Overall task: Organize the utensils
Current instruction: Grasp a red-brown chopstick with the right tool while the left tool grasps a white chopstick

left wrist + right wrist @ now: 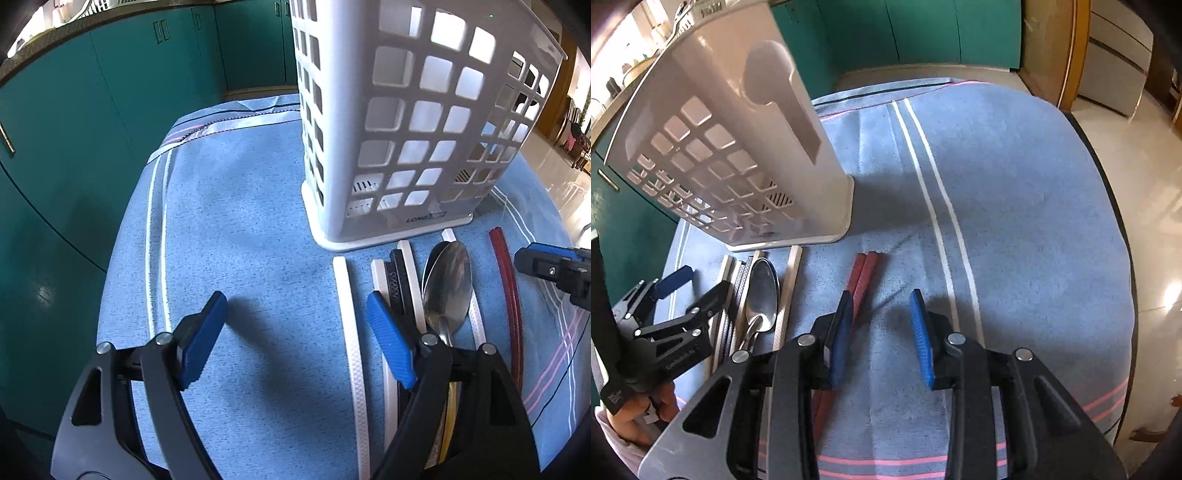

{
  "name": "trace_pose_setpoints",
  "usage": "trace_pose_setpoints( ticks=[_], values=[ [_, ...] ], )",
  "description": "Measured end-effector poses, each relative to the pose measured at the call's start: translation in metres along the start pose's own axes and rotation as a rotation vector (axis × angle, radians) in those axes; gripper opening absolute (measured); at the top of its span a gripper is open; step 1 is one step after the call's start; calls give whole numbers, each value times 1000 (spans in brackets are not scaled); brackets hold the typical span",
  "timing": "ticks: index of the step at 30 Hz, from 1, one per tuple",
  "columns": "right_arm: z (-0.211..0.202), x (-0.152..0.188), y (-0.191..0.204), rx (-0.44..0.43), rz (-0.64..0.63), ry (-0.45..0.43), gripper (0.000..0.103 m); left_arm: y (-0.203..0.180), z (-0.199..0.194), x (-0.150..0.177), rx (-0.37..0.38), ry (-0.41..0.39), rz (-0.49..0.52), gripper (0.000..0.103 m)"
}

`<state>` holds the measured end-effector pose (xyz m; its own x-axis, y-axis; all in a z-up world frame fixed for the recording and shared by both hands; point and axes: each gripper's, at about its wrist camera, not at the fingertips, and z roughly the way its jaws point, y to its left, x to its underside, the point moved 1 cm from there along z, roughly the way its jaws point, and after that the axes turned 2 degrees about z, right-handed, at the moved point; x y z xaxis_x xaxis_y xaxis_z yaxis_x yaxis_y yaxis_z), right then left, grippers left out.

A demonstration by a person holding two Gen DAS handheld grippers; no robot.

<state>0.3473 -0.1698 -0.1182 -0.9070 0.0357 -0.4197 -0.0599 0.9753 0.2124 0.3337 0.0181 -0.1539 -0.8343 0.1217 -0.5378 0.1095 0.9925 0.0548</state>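
Observation:
A white lattice utensil holder stands upright on a blue cloth; it also shows in the right wrist view. In front of it lie white chopsticks, black chopsticks, stacked metal spoons and red chopsticks. My left gripper is open and empty, just left of the utensils. My right gripper is open and empty; its left finger sits beside the red chopsticks. The spoons also lie left of it.
The blue cloth with white and pink stripes covers a round table. Teal cabinets stand behind and left. A shiny tiled floor lies right of the table edge.

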Motion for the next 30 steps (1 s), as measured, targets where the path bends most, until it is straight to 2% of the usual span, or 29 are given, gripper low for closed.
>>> trace_pose_setpoints(
  ticks=[11, 17, 20, 22, 23, 24, 25, 26, 30],
  values=[
    [15, -5, 0, 39, 0, 28, 36, 7, 1, 2, -8, -3, -22, 78],
    [30, -12, 24, 173, -100, -11, 37, -2, 6, -8, -17, -9, -5, 77],
    [32, -13, 24, 174, -111, -18, 36, 1, 7, -9, 4, -17, -19, 67],
    [33, -12, 24, 167, -128, -25, 25, -1, 5, -10, 15, -26, -10, 50],
    [32, -11, 24, 156, -141, -25, 14, -2, 4, -10, 20, -28, -6, 34],
    [31, -8, 27, 152, -148, -22, 13, -3, 4, -11, 27, -26, -3, 18],
    [32, -5, 29, 153, -153, -23, 12, -4, 3, -12, 34, -23, -3, 12],
    [32, -3, 28, 143, -156, -26, 11, -5, 4, -12, 39, -20, -3, 8],
    [23, 7, 22, 66, -120, -18, 7, -2, -5, -9, 55, -30, -38, 6]
  ],
)
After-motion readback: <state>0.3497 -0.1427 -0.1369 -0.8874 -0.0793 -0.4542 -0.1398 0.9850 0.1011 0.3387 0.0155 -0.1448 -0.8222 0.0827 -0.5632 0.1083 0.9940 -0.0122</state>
